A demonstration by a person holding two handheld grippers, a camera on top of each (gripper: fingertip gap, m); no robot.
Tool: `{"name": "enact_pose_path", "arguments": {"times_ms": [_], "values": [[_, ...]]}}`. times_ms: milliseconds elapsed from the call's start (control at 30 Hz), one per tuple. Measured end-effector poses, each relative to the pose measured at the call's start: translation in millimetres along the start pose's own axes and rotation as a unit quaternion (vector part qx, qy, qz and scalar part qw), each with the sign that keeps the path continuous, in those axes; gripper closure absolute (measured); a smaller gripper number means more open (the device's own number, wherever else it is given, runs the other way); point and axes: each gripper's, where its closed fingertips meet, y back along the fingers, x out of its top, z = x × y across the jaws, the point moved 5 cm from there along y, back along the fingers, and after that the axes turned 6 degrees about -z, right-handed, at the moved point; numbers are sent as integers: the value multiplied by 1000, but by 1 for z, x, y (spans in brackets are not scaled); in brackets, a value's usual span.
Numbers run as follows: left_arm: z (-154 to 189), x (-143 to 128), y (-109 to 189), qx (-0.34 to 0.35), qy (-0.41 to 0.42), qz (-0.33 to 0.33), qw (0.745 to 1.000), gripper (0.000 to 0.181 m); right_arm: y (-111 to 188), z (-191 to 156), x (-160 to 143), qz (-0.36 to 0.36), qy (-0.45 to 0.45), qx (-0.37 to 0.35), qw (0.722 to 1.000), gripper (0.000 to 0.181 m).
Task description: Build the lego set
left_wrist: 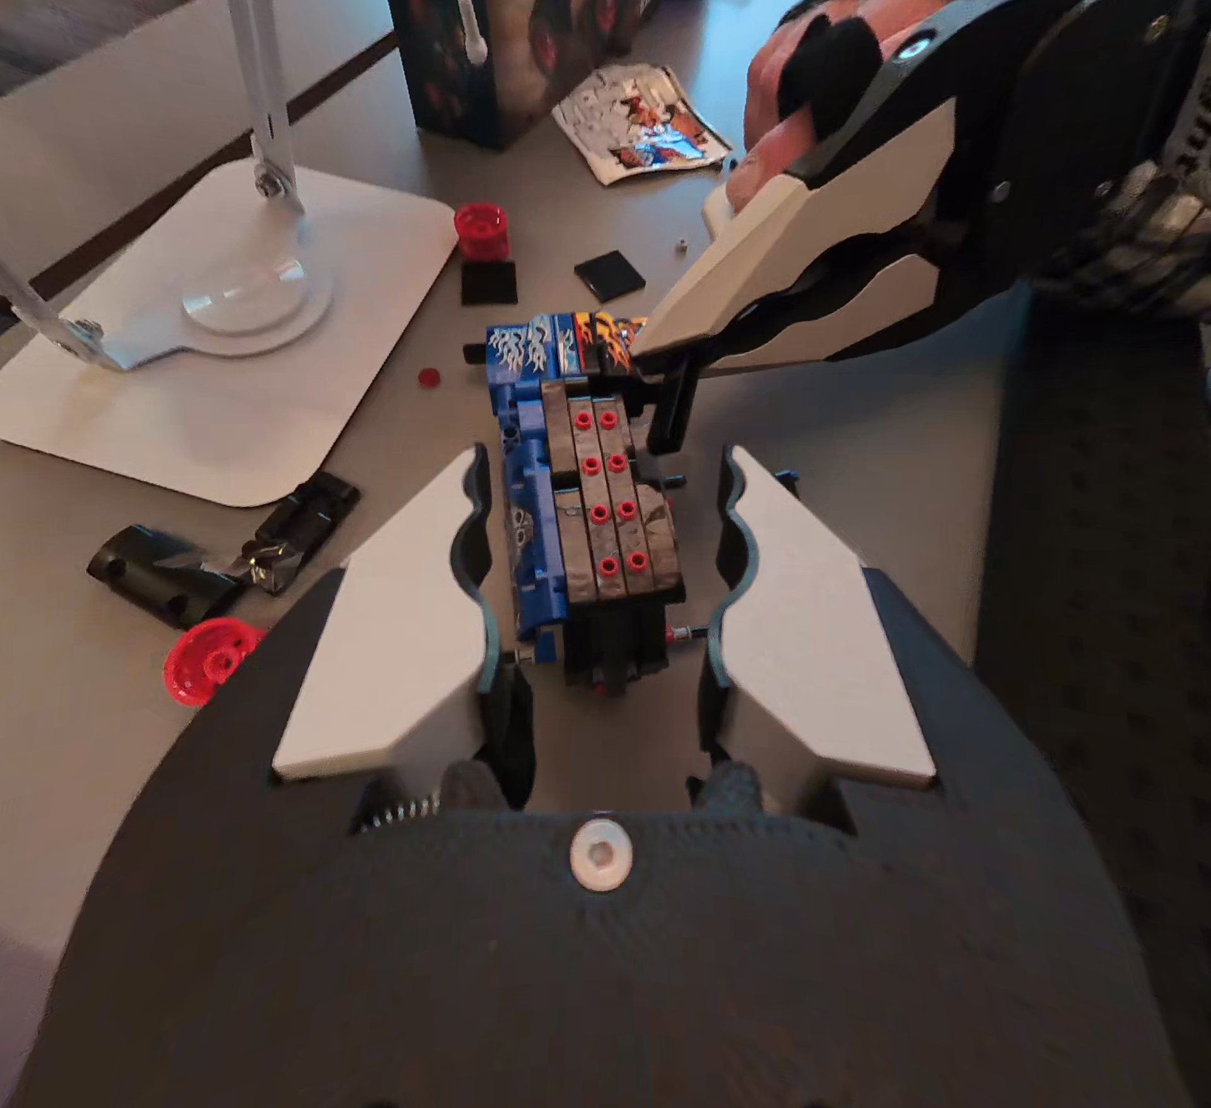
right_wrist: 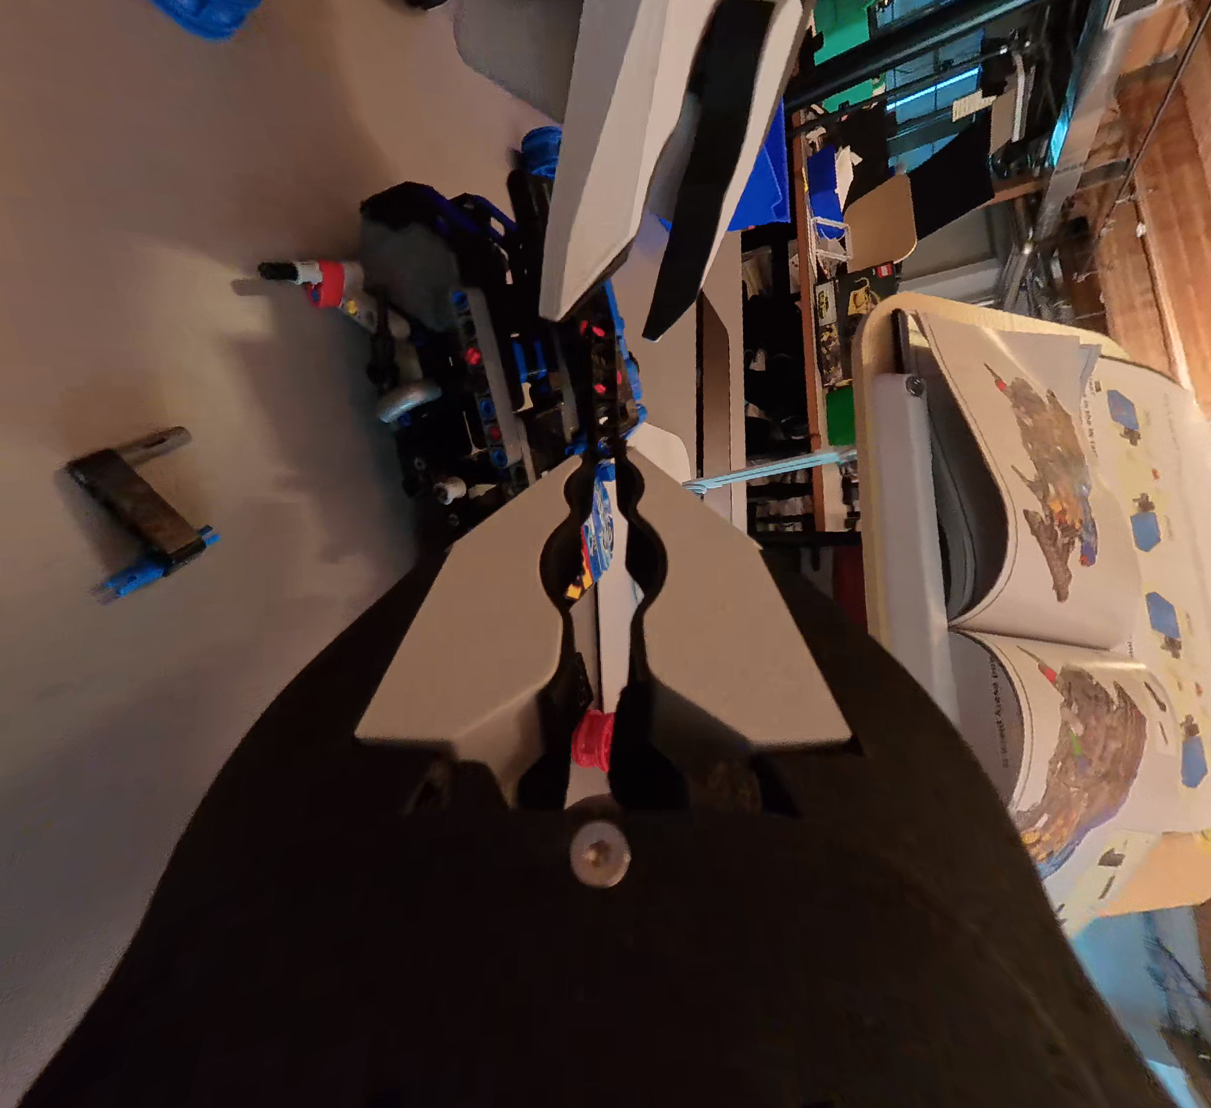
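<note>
The partly built lego model [left_wrist: 590, 506], a blue and black chassis with two rows of red pins along its top, is being shown lying on the grey table [left_wrist: 819, 486], directly between the spread fingers of the left gripper [left_wrist: 603, 552]. The left gripper's jaws are being held wide apart on either side of the model, with a gap visible on both flanks, so nothing is being grasped by it. The right gripper [left_wrist: 662, 355] is being brought in from the upper right, and its fingers are being pressed together on the far end of the model, at the flame-decorated panel [left_wrist: 590, 342]. In the right wrist view the same panel [right_wrist: 597, 542] is being pinched between the nearly closed jaws of the right gripper [right_wrist: 606, 460]. Loose parts are being left around the model: a red wheel hub [left_wrist: 210, 660], a second red hub [left_wrist: 481, 231], a flat black tile [left_wrist: 609, 275] and black curved pieces [left_wrist: 223, 558]. The lego box [left_wrist: 511, 8] and a sticker sheet [left_wrist: 642, 123] are being shown beyond, and an open instruction booklet [right_wrist: 1061, 552] is being displayed on a stand.
</note>
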Motion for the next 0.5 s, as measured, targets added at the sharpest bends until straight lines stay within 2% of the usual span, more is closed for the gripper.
{"name": "enact_pose_path", "arguments": {"times_ms": [267, 500], "values": [[-3, -9, -13, 16, -6, -37, 999, 122, -12, -9, -5, -16, 85, -55, 995, 177], [-5, -7, -16, 40, -15, -33, 999, 129, -16, -10, -8, -16, 94, -78, 992, 177]]}}
